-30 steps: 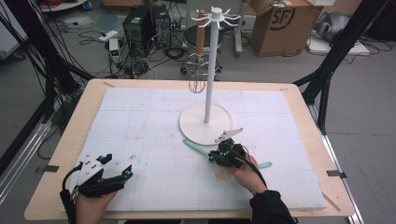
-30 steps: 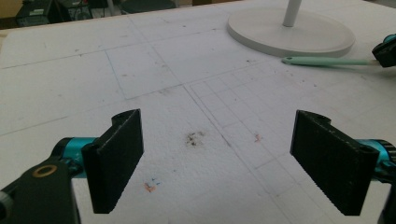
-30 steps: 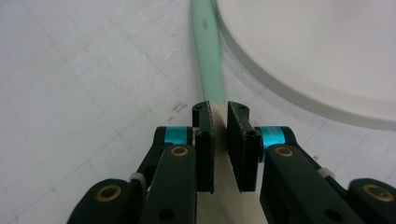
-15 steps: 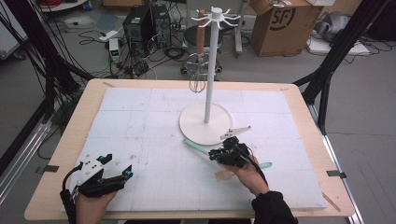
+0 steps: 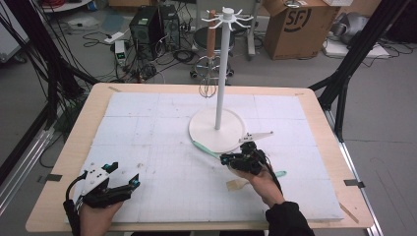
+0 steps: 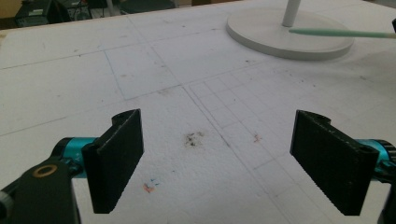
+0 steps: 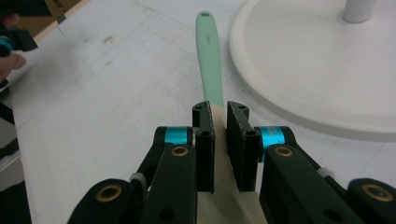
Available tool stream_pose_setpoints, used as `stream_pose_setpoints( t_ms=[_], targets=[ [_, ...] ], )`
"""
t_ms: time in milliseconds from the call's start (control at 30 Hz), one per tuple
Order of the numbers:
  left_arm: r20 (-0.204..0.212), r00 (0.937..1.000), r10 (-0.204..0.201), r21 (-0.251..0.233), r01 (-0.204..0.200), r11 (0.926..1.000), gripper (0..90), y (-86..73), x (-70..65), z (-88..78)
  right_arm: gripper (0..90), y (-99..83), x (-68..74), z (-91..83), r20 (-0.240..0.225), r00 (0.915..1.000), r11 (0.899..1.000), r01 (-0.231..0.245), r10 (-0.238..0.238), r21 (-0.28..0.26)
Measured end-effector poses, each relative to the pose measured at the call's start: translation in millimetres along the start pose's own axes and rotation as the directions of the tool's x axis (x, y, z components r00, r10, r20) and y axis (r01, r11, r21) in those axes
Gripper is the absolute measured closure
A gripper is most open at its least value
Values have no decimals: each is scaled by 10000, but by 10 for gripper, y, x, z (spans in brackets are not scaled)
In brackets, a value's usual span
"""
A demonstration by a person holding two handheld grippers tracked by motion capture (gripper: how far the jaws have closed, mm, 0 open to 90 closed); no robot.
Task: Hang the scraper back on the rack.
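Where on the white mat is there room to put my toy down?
The back left of the white mat is bare, between the table's wooden edge and the stand's round base. So is the middle, between the left gripper and the right gripper. It is crowded by the base, where the right gripper holds the green-handled spatula.

White foam-covered table [image 5: 147, 128] filling centre of frame. White stand [image 5: 219, 98] sitting upper centre, round base on table, hooks at top; whisk [image 5: 208, 83] hanging from one hook. Right gripper [image 5: 236, 160] lying just below base, right of centre, jaws closing on mint-green spatula [image 5: 209, 150], handle tip touching base rim. White utensil [image 5: 255, 135] resting beside base, at right. Left gripper [image 5: 123, 184] sitting lower left, jaws spread, holding nothing. Cardboard box [image 5: 295, 24] standing upper right, on floor.
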State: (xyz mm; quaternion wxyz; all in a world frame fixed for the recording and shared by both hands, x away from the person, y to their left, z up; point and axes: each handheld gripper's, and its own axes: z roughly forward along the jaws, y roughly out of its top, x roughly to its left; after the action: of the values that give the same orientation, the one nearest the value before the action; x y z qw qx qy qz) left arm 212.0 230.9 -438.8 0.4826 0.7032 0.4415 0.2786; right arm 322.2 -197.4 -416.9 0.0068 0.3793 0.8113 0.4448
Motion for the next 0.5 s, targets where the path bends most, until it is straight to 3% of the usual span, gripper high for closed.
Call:
stream_pose_setpoints(
  t_ms=[500],
  targets=[
    [-29, 10000, 7, -5, -7, 10000, 179, 1, 1, -2, 823, 8, 0, -56, 181, 9998, 9994, 45, -38, -354]
  ],
)
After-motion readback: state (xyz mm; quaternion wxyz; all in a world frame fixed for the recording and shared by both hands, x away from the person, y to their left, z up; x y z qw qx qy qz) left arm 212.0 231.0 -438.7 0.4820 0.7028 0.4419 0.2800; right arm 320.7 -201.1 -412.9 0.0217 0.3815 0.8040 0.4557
